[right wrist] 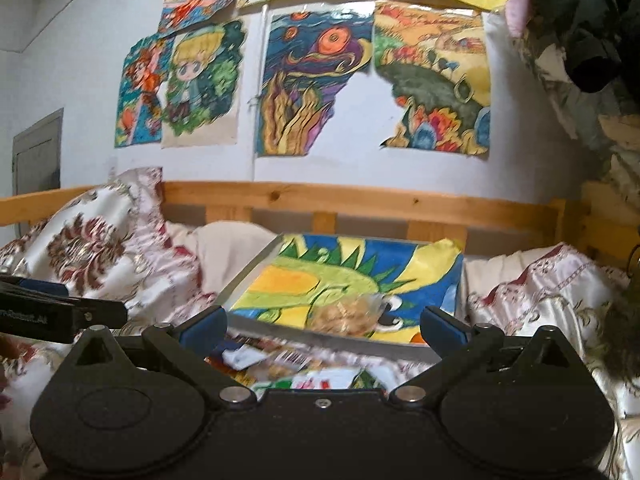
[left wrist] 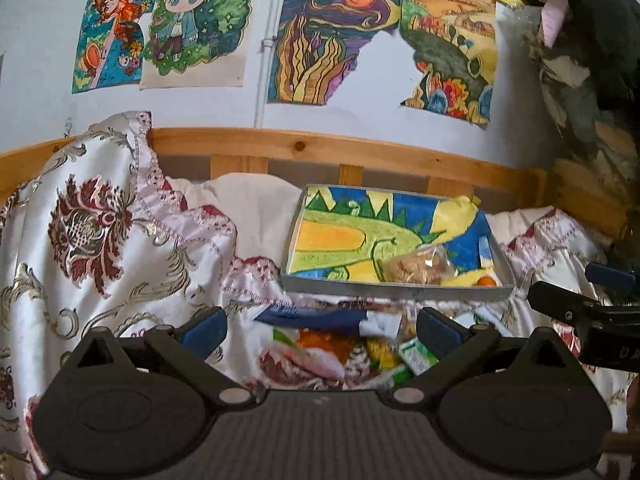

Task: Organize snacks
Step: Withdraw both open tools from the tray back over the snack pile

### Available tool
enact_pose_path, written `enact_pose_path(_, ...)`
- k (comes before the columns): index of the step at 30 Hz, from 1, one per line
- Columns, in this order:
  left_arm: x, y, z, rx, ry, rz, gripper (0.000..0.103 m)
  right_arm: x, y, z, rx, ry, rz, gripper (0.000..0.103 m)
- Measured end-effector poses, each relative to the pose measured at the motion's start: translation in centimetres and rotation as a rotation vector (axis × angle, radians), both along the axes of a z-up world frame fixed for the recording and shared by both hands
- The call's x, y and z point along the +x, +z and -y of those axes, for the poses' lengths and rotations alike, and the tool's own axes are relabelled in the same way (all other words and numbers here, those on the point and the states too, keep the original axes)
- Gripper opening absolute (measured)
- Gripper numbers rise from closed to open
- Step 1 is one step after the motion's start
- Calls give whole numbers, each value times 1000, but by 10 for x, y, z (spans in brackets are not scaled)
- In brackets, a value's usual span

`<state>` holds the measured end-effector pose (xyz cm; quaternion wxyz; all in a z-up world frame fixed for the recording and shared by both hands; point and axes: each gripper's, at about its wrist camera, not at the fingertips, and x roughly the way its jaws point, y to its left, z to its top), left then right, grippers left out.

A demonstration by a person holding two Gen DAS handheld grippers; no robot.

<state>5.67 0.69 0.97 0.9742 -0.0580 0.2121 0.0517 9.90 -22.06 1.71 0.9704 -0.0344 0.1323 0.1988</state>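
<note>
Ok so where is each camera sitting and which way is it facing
Left wrist: on the left gripper, facing the bed; tray and loose snack packets ahead; its own open fingers show, and the right gripper at right.
Right wrist: on the right gripper, facing likewise; its open fingers show, the left gripper at left.
Shared: tray, bag of cookies in it, wall drawings, wooden rail.

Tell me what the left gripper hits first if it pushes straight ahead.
Probably the dark blue packet atop the loose snack pile, lying between the open left gripper fingers, before the tray. Depth is uncertain.
</note>
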Motion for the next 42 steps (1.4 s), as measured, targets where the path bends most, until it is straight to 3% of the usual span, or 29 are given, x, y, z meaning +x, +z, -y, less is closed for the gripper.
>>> enact_pose_path(15,-13,-29,-13,-49,2,-180,103,-23,-18,-17,-33,38,-183,102)
enact_pose_path(42,1,-45,-13,-41,47,-278,103,-9,-33,-18,-62,27,-339,102)
